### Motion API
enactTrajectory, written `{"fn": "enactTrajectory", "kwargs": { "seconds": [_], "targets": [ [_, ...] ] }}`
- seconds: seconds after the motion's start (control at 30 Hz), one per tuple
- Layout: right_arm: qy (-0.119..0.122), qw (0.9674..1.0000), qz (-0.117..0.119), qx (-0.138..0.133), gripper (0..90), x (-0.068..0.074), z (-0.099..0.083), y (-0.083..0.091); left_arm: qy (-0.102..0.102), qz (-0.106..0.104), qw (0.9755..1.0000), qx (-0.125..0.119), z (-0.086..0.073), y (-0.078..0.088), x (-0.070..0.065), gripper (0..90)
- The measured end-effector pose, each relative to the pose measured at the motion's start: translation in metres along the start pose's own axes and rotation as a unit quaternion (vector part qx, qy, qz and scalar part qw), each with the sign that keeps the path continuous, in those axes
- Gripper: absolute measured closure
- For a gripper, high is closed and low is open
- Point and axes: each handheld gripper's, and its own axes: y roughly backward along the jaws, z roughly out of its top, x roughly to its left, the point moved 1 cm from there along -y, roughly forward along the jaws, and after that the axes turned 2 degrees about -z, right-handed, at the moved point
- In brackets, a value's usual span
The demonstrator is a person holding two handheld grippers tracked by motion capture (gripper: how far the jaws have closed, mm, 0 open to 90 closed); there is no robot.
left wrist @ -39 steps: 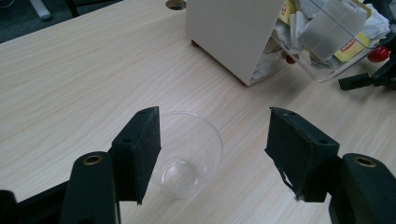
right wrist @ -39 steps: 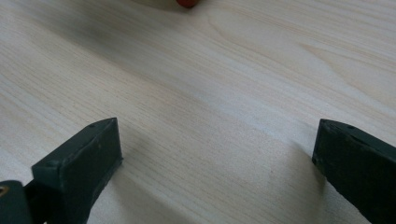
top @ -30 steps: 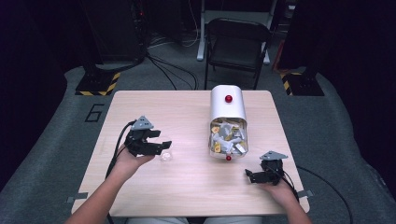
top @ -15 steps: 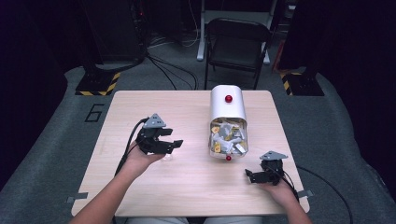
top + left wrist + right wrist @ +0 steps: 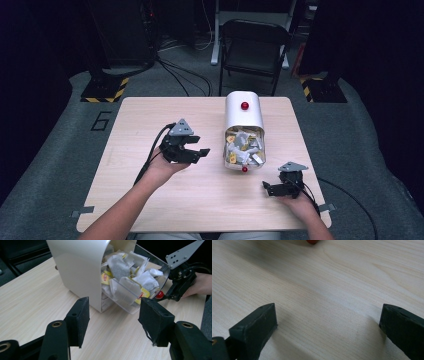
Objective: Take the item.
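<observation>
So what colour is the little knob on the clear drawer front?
Red knob, clearest in the left gripper view.

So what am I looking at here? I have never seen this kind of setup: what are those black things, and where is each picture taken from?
A person sits at a wooden table with a hand-held tool in each hand: the left gripper and the right gripper. One camera looks down from above; one more rides on each gripper, looking along its black jaws. On the table lies a white dispenser with a clear drawer of tea bags. Both grippers' jaws stand open and hold nothing; the left's have just been closing.
</observation>
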Motion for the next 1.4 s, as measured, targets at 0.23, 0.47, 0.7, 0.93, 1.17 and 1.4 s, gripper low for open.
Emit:
{"fn": "enactTrajectory", "kwargs": {
  "seconds": [0.23, 0.47, 0.7, 0.93, 1.17, 1.4],
  "targets": [
    [-0.001, 1.0, 0.001, 0.0, 0.7, 0.0, 0.0, 0.0, -0.006, -0.012, 0.9999, 0.0, 0.01, -0.014, -0.011, 41.1],
    [0.0, 1.0, 0.0, 0.0, 0.7, 0.0, 0.0, 0.0, -0.012, -0.016, 0.9998, 0.006, 0.014, -0.024, -0.017, 41.0],
    [0.0, 1.0, 0.001, -0.001, 0.7, 0.0, 0.0, 0.0, 0.001, -0.019, 0.9998, 0.009, 0.016, -0.033, -0.018, 44.7],
    [0.0, 1.0, 0.001, 0.0, 0.7, 0.0, 0.0, 0.0, 0.004, -0.017, 0.9998, 0.008, 0.02, -0.041, -0.021, 45.3],
    [-0.001, 1.0, 0.001, 0.0, 0.7, 0.0, 0.0, 0.0, 0.012, -0.016, 0.9998, 0.004, 0.025, -0.053, -0.023, 45.9],
    [0.001, 1.0, -0.001, -0.001, 0.7, 0.0, 0.0, 0.0, 0.007, -0.014, 0.9998, 0.01, 0.025, -0.062, -0.024, 49.5]
  ]
}}
